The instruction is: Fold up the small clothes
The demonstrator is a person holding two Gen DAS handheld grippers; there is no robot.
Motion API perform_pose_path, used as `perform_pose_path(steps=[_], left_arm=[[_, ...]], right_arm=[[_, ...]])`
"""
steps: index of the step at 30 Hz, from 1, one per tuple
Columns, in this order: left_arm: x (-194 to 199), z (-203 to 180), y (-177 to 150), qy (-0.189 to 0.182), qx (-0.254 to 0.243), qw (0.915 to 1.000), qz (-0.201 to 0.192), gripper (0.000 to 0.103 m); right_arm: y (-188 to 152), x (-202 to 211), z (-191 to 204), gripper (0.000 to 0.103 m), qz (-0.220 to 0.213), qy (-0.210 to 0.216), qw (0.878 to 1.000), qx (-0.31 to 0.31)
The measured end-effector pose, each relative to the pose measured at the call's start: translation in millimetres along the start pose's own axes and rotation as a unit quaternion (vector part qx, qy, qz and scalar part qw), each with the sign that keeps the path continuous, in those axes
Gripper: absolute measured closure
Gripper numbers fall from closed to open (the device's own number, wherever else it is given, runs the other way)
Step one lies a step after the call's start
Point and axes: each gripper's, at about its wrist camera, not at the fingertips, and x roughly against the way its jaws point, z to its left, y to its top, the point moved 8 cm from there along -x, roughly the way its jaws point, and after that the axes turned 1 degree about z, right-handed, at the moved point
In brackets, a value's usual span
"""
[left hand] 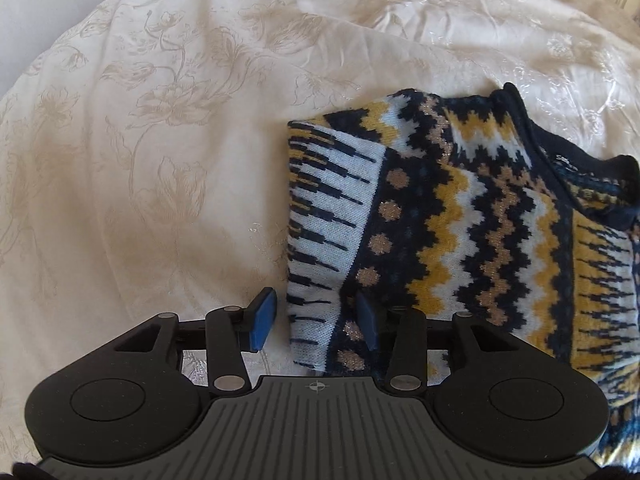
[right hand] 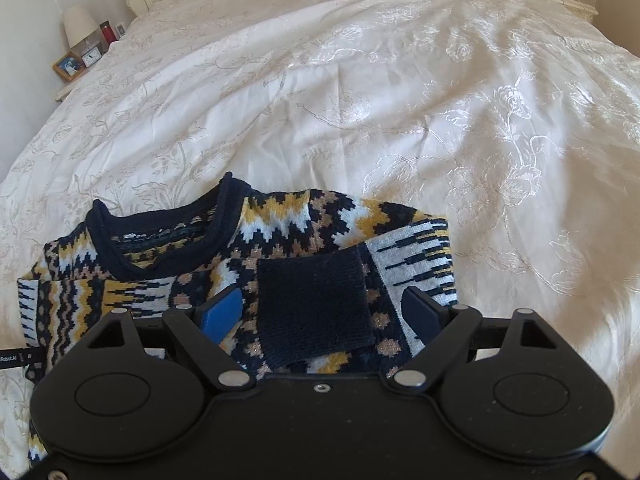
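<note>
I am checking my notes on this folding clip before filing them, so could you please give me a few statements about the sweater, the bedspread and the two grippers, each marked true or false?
1. The sweater lies on a cream floral bedspread. True.
2. The sweater is a plain red one. False: it is knitted in navy, white, mustard and tan zigzags.
3. The right gripper is open, with the sleeve's navy cuff between its fingers. True.
4. The left gripper is shut on the collar. False: it is open at the sweater's side edge, away from the collar.
5. A sleeve is already folded in across the sweater's body. True.
6. The sweater hangs on a hanger. False: it lies on the bed.
</note>
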Motion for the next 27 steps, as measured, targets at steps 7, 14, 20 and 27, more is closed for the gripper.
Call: perform_pose_path(steps=[7,14,20,27], left_arm=[[-1,1,-1,0.000,0.005,1.0000,-0.001,0.058],[14,2,7,0.002,0.009,0.9999,-0.005,0.058],[41,3,16,-0.016,0.006,0.9992,-0.036,0.058],[24,-5,25,0.001,-0.013,0.9995,-0.030,0.058]], right_arm=[[-4,-14,-9,0.055,0.026,0.016,0.999,-0.021],[3,32,-13,0.095,-0.010,0.056,0.996,-0.065],[-12,57,-33,0.099,-0.003,0.028,0.996,-0.087],[-25,41,-53,0.085,0.018,0.002,0.992,-0.121]])
